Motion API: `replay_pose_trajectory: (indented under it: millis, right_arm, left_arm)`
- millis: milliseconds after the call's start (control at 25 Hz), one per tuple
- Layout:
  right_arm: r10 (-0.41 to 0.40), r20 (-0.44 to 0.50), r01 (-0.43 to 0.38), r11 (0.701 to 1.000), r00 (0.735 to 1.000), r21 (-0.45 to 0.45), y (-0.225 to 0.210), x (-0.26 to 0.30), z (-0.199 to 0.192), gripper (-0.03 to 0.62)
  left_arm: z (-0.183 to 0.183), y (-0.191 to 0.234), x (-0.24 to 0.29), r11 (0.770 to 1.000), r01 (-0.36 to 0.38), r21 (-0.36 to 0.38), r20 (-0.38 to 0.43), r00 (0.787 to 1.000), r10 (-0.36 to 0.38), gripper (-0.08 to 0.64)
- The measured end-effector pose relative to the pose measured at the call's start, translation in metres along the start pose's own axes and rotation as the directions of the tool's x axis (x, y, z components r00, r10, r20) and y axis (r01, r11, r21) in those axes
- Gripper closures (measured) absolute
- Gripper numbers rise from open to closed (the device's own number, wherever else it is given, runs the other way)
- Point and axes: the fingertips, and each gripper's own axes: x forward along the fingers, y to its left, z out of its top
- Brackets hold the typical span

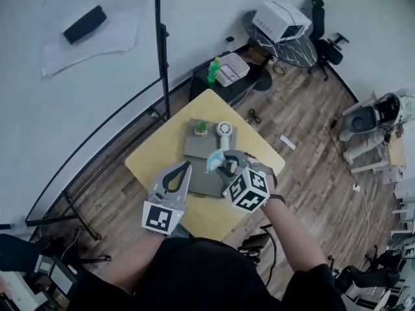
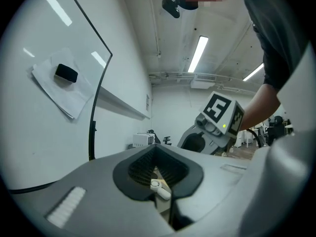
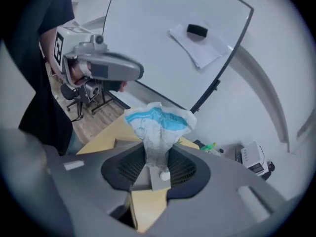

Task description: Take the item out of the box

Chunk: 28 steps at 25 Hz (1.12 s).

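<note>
My right gripper (image 3: 157,154) is shut on the lower end of a white and blue soft packet (image 3: 158,125), which stands up out of the jaws. In the head view the packet (image 1: 215,161) hangs above the open grey box (image 1: 198,181) on the yellow table (image 1: 155,157). My left gripper (image 1: 187,167) is at the box's left side, lifted off it, its jaws together with nothing in them. The left gripper view shows the black pads (image 2: 143,164) meeting at the tip. A small potted plant (image 1: 201,127) and a white handheld fan (image 1: 224,131) lie on the box's far half.
A whiteboard with a black eraser (image 1: 84,24) and a black pole (image 1: 159,50) stand behind the table. Beyond the far corner are a green bottle (image 1: 213,70), a white case (image 1: 231,69), a printer (image 1: 280,19) and an office chair (image 1: 324,41). Wooden floor surrounds the table.
</note>
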Motion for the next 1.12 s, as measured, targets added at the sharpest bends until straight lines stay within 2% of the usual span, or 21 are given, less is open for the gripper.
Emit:
replay_pose_trajectory:
  millis: [120,280,400,520,720,840,960,1120]
  right_arm:
    - [-0.102,0.099,0.094,0.992,0.99,0.082,-0.013,-0.029,0.011,0.456]
    - [-0.236,0.217,0.195,0.961,0.947,0.195,-0.028,-0.065,0.02,0.456]
    - [-0.336,0.295,0.263,0.929,0.895,0.26,-0.035,-0.089,0.024,0.457]
    - [-0.422,0.362,0.306,0.891,0.831,0.336,-0.039,-0.11,0.026,0.457]
    - [-0.525,0.427,0.305,0.82,0.736,0.484,-0.042,-0.134,0.022,0.457]
    - [-0.572,0.439,0.313,0.787,0.692,0.532,-0.043,-0.144,0.017,0.457]
    - [-0.603,0.435,0.332,0.766,0.668,0.551,-0.04,-0.15,0.012,0.457]
    - [-0.62,0.41,0.314,0.736,0.669,0.6,-0.035,-0.149,0.002,0.457]
  left_arm:
    - [0.009,-0.003,0.005,1.0,0.015,0.014,0.012,1.0,-0.015,0.56]
    - [0.018,-0.007,0.01,1.0,0.023,0.022,0.022,0.999,-0.023,0.56]
    - [0.023,-0.01,0.012,0.999,0.03,0.032,0.03,0.999,-0.031,0.56]
    - [0.025,-0.012,0.014,0.998,0.036,0.041,0.028,0.999,-0.037,0.56]
    - [0.026,-0.015,0.016,0.998,0.044,0.054,0.025,0.999,-0.046,0.56]
    - [0.028,-0.016,0.017,0.997,0.047,0.058,0.027,0.998,-0.049,0.56]
    - [0.029,-0.018,0.017,0.997,0.049,0.058,0.027,0.998,-0.05,0.56]
    - [0.03,-0.02,0.015,0.997,0.051,0.059,0.016,0.999,-0.052,0.56]
